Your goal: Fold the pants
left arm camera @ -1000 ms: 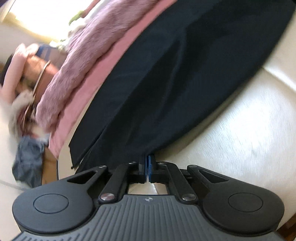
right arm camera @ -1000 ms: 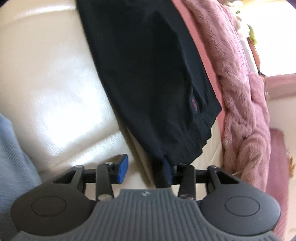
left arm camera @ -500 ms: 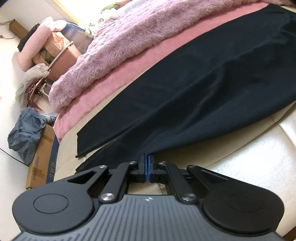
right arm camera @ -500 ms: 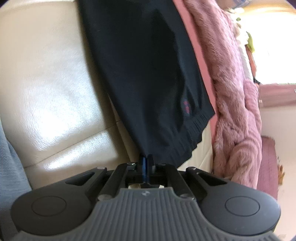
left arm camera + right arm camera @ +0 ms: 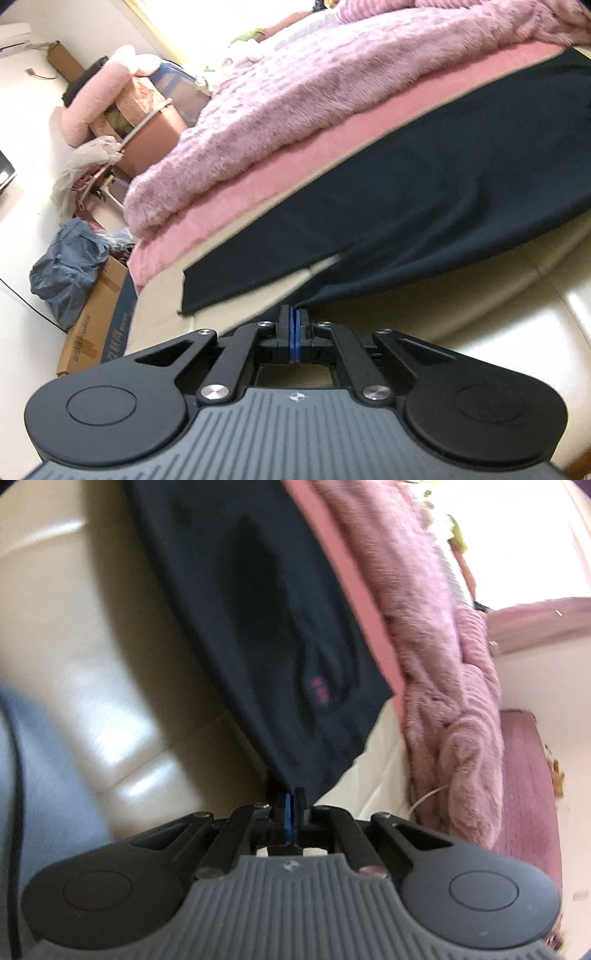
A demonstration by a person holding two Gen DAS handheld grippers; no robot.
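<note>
The black pants lie along a cream leather surface. My left gripper is shut on the hem of the near leg, lifting it off the surface; the other leg lies flat beyond. In the right wrist view the pants run up and away, with a small red logo near the ribbed waistband. My right gripper is shut on the near corner of the waistband.
A fuzzy pink blanket and pink sheet lie beyond the pants, the blanket also in the right wrist view. A cardboard box, grey bag and chair clutter stand on the floor at left.
My right gripper closed on the waistband corner and pulled it taut. My left gripper, shut throughout, has lifted the near leg hem so a gap opened between the two legs.
</note>
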